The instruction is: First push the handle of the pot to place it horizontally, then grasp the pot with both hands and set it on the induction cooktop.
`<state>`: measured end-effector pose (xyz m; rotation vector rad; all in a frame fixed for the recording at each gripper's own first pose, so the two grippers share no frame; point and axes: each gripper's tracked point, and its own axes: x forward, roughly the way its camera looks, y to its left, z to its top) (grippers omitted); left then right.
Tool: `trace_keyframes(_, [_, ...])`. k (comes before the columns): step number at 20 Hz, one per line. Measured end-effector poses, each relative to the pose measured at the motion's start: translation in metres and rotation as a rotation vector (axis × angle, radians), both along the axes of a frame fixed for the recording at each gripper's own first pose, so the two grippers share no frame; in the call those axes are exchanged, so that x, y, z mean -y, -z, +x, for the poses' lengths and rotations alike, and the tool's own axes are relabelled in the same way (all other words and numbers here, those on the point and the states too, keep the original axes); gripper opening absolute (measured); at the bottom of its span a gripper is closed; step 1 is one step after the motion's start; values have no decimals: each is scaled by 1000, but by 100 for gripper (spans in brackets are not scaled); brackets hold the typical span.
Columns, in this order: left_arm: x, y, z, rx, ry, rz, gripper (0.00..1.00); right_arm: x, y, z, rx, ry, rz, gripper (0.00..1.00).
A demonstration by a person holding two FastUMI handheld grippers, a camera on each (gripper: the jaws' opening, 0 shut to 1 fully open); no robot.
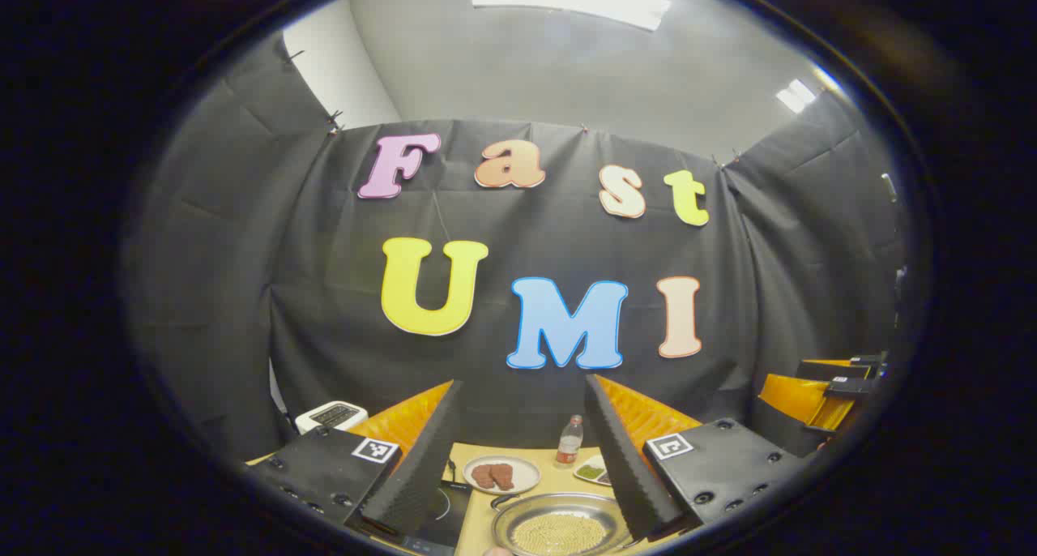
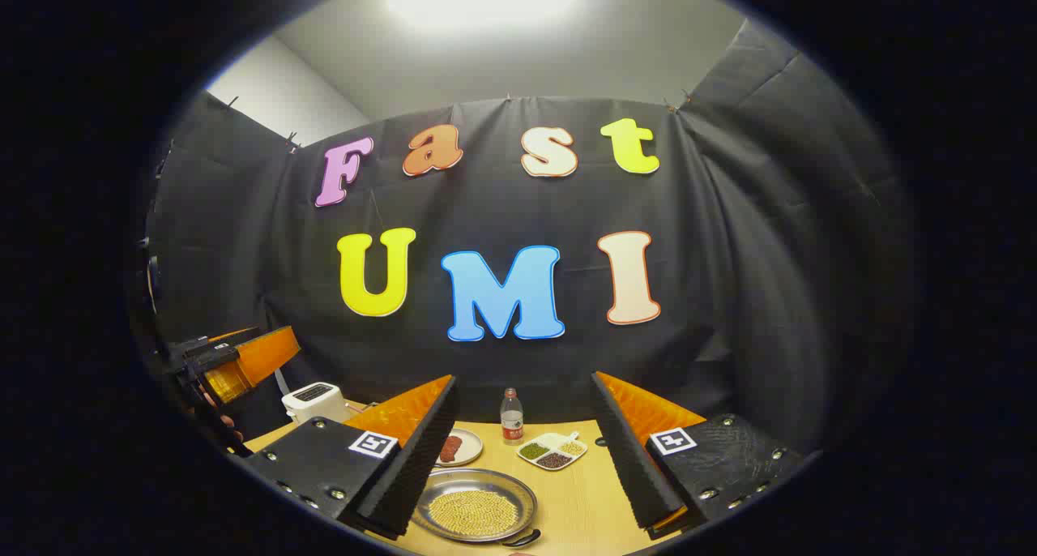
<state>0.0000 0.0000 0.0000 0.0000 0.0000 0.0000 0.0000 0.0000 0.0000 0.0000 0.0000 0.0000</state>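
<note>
**A:** What was on the table, going from the left?

**B:** In the left gripper view, a white toaster stood at the far left by the black cloth wall. Next came the black induction cooktop, partly hidden behind the left gripper's own finger. Just to its right sat the pot, a shallow round metal pan holding a layer of small yellow beads. Its handle pointed up and left, toward the cooktop.

**A:** And behind the pot?

**B:** A small plate with brown pieces of meat, then a clear bottle with a red label, then a white divided dish with something green in it. All rested on a light wooden table.

**A:** Was the left gripper holding anything?

**B:** No. Its two dark ridged fingers stood wide apart, nothing between them, raised above the table with the pot low in the gap. At the right edge the other gripper showed, orange and black.

**A:** And from the right gripper view?

**B:** The left gripper hung in the air at the far left, a hand gripping it from below. Then the toaster, the meat plate, the pot with a dark handle at its near right rim, the bottle and the divided dish with green, dark and yellow fillings. The right gripper was likewise spread wide and empty, hovering above the table with the pot low between its fingers, toward the left one.
</note>
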Motion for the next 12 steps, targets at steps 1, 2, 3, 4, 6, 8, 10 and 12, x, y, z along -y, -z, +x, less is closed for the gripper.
trace_keyframes(1, [0,-1,1,6,20,3,99,2,-1,1,6,4,-5,98])
trace_keyframes(2, [-3,-5,1,16,28,23,95,5,-1,3,10,15,-16,98])
trace_keyframes(3, [-8,-5,3,18,30,46,99,9,1,3,5,31,-24,98])
trace_keyframes(4, [-12,-5,4,12,21,59,95,10,3,3,4,37,-16,98])
trace_keyframes(6, [-15,-1,4,6,-2,38,99,10,6,4,0,42,3,98])
trace_keyframes(8, [-11,3,3,-1,-3,19,95,7,10,7,-9,28,0,98])
trace_keyframes(10, [-10,4,8,-8,7,39,99,3,14,11,-19,9,4,98])
trace_keyframes(12, [-17,0,9,-1,-23,51,99,-2,22,13,-41,-4,16,98])
